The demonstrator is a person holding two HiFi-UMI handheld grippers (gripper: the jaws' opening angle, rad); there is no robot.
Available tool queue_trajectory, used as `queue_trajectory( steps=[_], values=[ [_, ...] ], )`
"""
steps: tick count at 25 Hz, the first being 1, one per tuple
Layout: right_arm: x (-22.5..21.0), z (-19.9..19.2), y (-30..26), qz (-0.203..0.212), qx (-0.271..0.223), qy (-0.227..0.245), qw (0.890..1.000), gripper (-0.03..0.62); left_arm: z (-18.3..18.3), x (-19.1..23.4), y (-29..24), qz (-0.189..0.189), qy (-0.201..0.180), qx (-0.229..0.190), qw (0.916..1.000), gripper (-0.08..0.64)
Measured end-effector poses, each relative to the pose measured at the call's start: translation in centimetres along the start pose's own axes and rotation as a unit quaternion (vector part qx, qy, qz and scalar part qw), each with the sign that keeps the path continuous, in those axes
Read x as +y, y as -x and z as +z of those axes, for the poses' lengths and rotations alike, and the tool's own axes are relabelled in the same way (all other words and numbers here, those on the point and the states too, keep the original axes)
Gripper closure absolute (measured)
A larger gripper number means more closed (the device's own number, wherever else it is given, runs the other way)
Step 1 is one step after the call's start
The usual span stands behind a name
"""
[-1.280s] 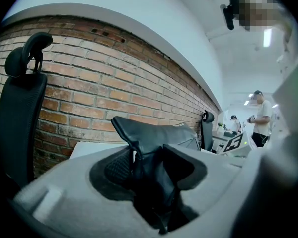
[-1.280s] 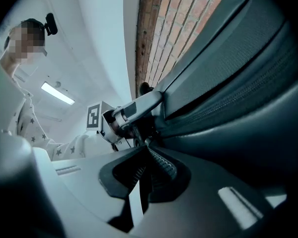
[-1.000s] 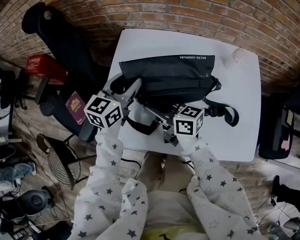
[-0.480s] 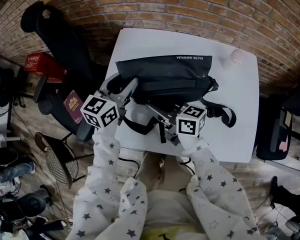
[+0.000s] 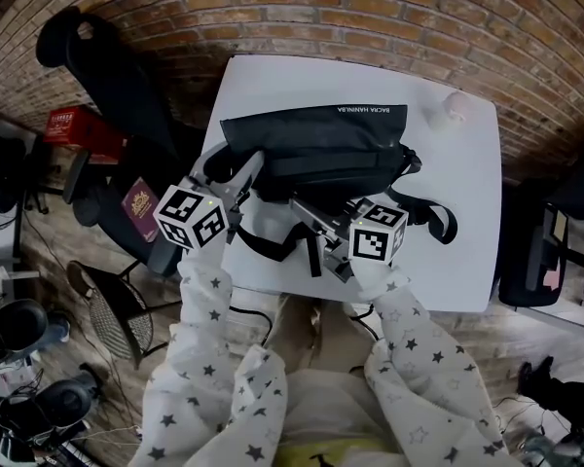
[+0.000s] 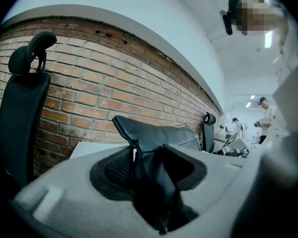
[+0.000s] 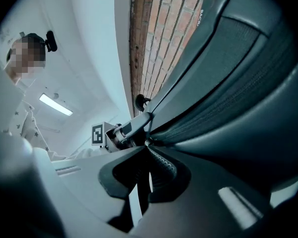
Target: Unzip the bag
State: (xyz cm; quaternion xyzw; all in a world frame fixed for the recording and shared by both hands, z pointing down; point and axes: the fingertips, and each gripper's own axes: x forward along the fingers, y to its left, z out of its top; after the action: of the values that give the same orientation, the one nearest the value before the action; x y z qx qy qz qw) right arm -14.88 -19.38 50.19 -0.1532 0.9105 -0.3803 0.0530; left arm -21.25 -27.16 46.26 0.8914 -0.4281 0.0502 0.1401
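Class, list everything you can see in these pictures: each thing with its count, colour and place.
table: one, white, middle of the head view
bag: one, black, on the table
small object: one, pale, table's far right corner
office chair: one, black, left of the table
box: one, red, floor at left
booklet: one, maroon, left of the table
sleeves: two, pale with stars, bottom
left gripper: one, grey, closed on the bag's left end
right gripper: one, grey, closed on the zip pull
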Motion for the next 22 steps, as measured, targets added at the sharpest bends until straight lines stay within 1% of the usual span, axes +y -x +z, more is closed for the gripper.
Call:
queue_trajectory(
  steps=[6, 11, 22],
  values=[
    [-0.3, 0.4, 1.2, -0.013, -0.007, 0.003, 1.000, 0.574, 0.0, 0.0, 0.1, 0.001, 0.002, -0.002, 1.0000, 0.373],
    [-0.3, 0.4, 1.4, -0.015, -0.007, 0.006, 1.000, 0.574, 0.0, 0.1, 0.1, 0.002, 0.001, -0.001, 1.0000, 0.373],
    [-1.3, 1.7, 3.5, -0.036, -0.035, -0.003, 0.999, 0.574, 0.0, 0.3, 0.1, 0.005, 0.003, -0.007, 1.0000, 0.373]
  ],
)
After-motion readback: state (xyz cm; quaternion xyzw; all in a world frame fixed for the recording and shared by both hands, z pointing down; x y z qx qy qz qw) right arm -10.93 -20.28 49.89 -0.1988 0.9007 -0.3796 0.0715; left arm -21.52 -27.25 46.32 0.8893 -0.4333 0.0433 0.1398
